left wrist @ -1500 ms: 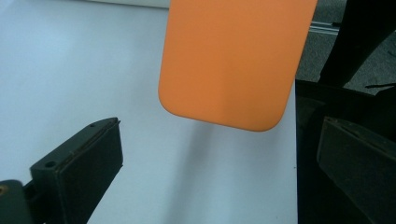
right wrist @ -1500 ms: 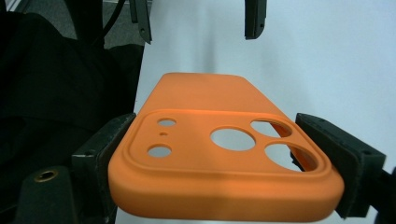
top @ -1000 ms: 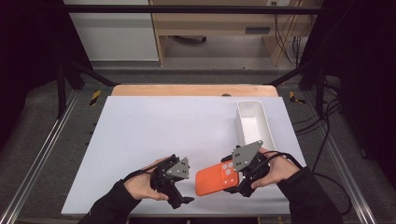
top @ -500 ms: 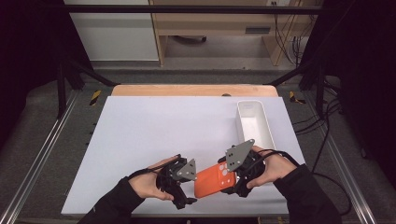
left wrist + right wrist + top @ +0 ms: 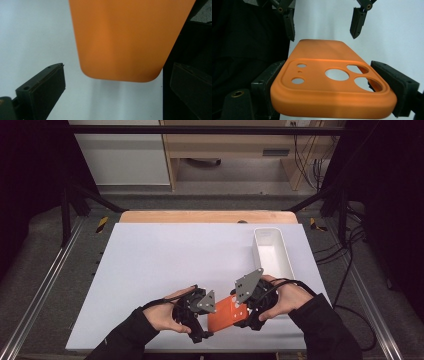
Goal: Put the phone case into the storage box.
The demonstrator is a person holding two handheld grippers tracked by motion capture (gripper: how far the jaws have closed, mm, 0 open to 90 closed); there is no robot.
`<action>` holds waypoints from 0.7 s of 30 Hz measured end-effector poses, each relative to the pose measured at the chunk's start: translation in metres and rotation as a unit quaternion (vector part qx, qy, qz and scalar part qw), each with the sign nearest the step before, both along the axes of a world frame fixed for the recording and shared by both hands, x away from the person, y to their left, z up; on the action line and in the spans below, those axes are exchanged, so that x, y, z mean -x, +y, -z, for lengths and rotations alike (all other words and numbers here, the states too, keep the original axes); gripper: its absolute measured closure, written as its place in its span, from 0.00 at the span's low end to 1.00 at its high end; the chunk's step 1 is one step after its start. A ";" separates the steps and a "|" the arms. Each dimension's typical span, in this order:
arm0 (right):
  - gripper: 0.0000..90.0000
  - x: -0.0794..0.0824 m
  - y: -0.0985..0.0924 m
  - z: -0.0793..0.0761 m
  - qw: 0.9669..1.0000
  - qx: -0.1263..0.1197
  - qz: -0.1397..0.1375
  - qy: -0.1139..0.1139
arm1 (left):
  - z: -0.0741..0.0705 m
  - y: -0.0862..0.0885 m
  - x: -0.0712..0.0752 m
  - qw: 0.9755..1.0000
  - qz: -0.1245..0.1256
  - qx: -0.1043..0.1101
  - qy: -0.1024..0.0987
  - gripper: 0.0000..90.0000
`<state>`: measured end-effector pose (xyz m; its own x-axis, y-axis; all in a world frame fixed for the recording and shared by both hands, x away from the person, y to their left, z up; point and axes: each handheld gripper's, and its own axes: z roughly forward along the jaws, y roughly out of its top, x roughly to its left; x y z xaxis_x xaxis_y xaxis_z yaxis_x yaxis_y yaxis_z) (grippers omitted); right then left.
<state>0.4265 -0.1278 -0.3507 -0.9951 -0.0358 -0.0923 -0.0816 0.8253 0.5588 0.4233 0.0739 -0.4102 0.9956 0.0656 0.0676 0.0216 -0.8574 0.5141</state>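
Covering most of the tabletop (image 5: 165, 265) is a white sheet, with dark floor and a pale cabinet beyond. Clamped by its long edges between the right gripper (image 5: 332, 82) pads, the orange phone case (image 5: 227, 312) hangs just above the sheet. Its far end points between the left gripper (image 5: 202, 332), whose jaws stand wide apart, holding nothing. A white bin (image 5: 272, 252) sits beyond the right gripper. Hands hide part of the case.
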 end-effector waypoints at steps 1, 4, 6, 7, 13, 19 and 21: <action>0.18 0.000 0.001 0.000 1.000 0.001 -0.001 -0.001 | 0.000 -0.001 0.000 1.000 0.002 -0.001 0.000 0.00; 0.18 -0.001 0.004 0.000 1.000 0.007 0.000 0.001 | 0.000 -0.005 0.000 1.000 0.005 -0.004 0.001 0.00; 0.18 -0.001 0.005 -0.001 1.000 0.010 0.000 0.001 | 0.000 -0.007 0.000 1.000 0.005 -0.006 0.000 0.00; 0.18 -0.001 0.006 -0.001 1.000 0.011 0.001 0.002 | 0.000 -0.008 0.000 1.000 0.005 -0.009 -0.003 0.00; 0.18 -0.002 0.009 -0.002 1.000 0.013 0.000 -0.002 | 0.003 -0.012 -0.002 1.000 0.006 -0.021 -0.006 0.00; 0.18 -0.003 0.013 -0.001 1.000 0.020 0.001 -0.001 | 0.003 -0.015 -0.005 0.999 0.011 -0.034 -0.008 0.00; 0.18 -0.003 0.014 -0.001 1.000 0.021 0.001 0.000 | 0.002 -0.017 -0.005 0.999 0.015 -0.039 -0.012 0.00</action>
